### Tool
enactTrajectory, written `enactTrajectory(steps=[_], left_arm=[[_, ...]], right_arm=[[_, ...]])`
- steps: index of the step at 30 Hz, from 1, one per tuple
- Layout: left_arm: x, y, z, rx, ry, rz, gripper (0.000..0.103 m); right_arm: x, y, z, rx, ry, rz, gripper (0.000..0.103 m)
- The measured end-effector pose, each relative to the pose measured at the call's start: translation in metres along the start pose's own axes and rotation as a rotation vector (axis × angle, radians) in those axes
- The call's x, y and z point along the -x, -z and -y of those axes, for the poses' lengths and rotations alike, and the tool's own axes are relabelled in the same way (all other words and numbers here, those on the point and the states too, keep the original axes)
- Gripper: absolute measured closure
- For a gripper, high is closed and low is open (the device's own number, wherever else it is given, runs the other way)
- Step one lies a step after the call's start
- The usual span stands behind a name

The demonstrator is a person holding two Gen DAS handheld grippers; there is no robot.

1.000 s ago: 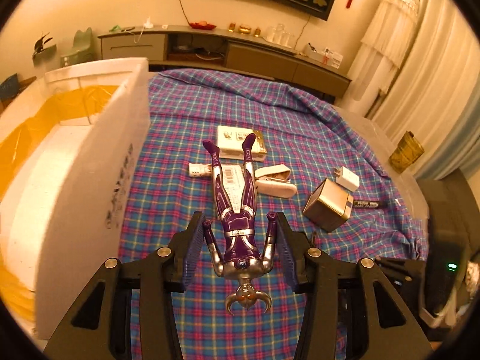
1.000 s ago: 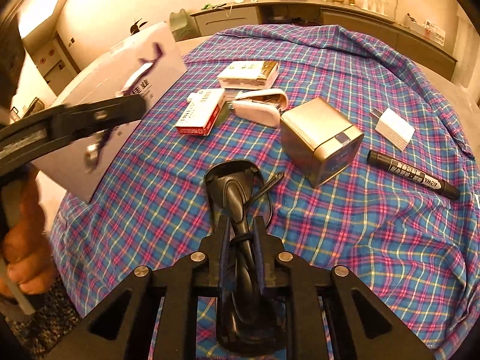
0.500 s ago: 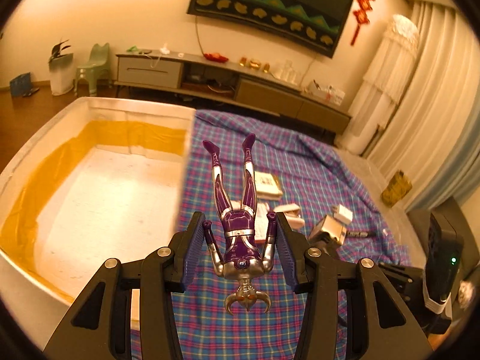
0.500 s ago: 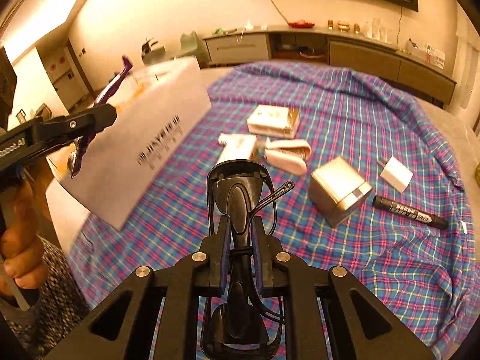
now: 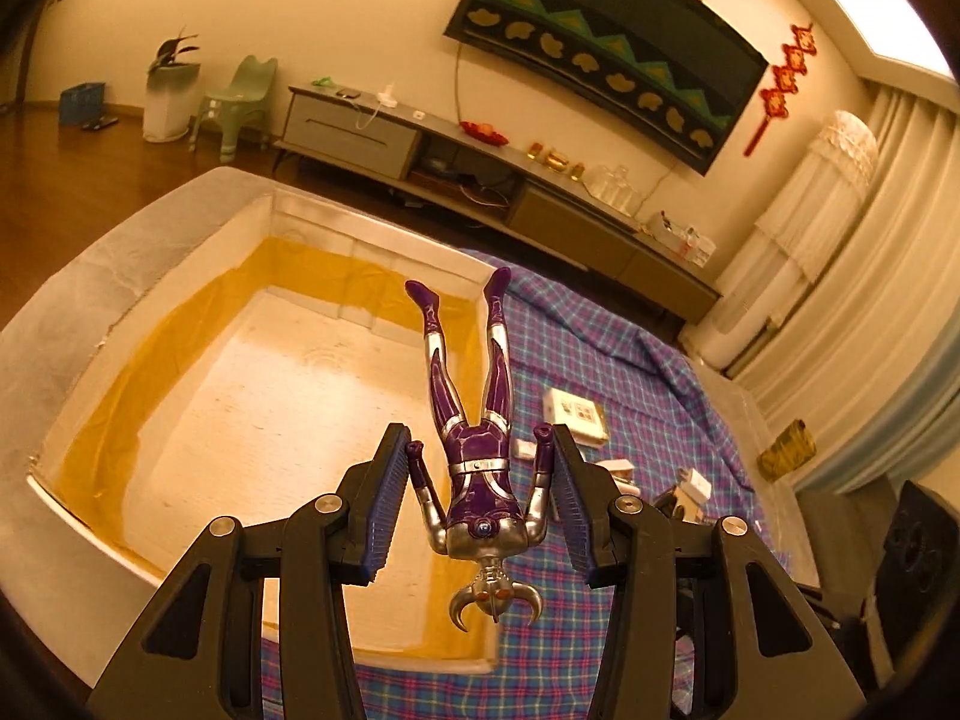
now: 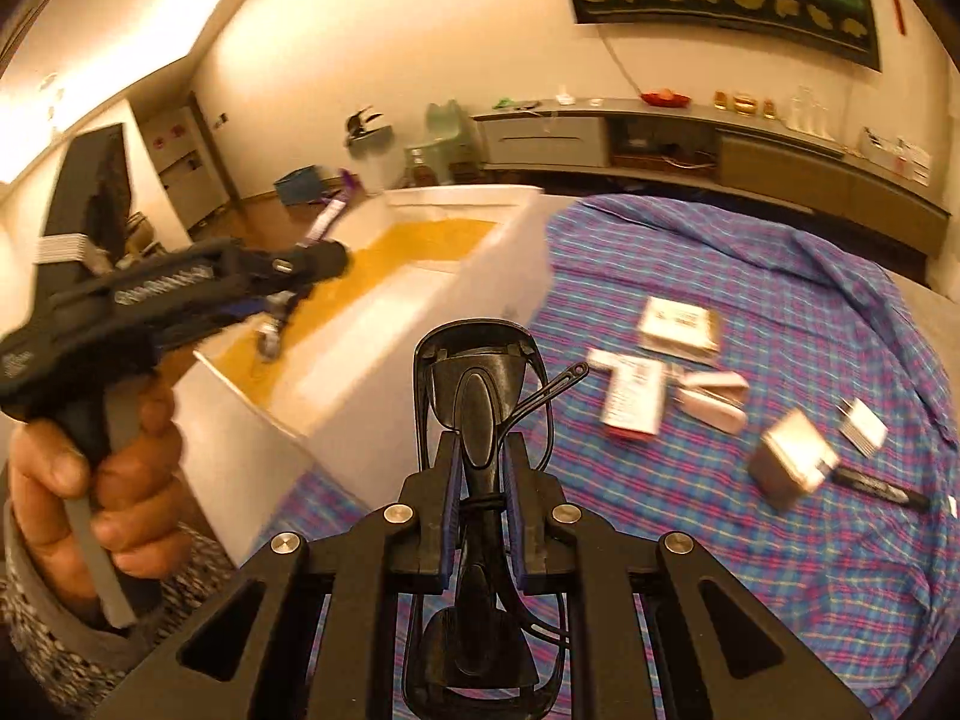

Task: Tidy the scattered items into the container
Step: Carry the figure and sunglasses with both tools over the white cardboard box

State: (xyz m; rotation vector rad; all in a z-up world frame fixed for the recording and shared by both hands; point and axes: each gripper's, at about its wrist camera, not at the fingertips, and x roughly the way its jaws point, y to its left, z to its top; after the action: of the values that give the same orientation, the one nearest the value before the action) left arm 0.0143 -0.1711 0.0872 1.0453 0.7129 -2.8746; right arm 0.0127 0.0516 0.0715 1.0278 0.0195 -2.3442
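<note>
My left gripper (image 5: 478, 438) is shut on a purple and silver toy figure (image 5: 480, 480), head toward the camera, its arms pressed between the pads. The figure hangs above the near right wall of the white foam container (image 5: 372, 222) with yellow lining. My right gripper (image 6: 483, 450) is shut on folded black glasses (image 6: 474, 372), held in the air over the plaid cloth, just right of the container (image 6: 480, 276). In the right wrist view the left gripper (image 6: 336, 258) shows over the box, gripped by a hand (image 6: 120, 480).
Scattered on the plaid cloth (image 6: 780, 276) lie a white card box (image 6: 678, 324), a red and white packet (image 6: 633, 396), a white stapler (image 6: 714, 399), a silver tin (image 6: 792, 465), a white charger (image 6: 864, 426) and a black marker (image 6: 882, 489). A low cabinet (image 5: 360, 132) lines the far wall.
Both grippers rose and moved left toward the container. The figure went from above the cloth to above the box's edge. The glasses came up off the cloth.
</note>
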Motion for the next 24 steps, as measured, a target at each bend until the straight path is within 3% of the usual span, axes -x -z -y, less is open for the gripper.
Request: enactTrajectory(steps=[13, 19, 24], left_arm=[[-0.01, -0.053, -0.046, 0.072, -0.06, -0.021, 0.055], [-0.037, -0.08, -0.06, 0.102, -0.086, -0.049, 0.055], [-0.057, -0.087, -0.08, 0.16, -0.066, -0.078, 0.055]], right_arm=[[-0.023, -0.071, -0.059, 0.085, -0.08, 0.004, 0.088], [-0.041, -0.104, -0.067, 0.071, -0.1, -0.007, 0.088], [-0.068, -0.127, -0.062, 0.026, -0.106, -0.049, 0.088]])
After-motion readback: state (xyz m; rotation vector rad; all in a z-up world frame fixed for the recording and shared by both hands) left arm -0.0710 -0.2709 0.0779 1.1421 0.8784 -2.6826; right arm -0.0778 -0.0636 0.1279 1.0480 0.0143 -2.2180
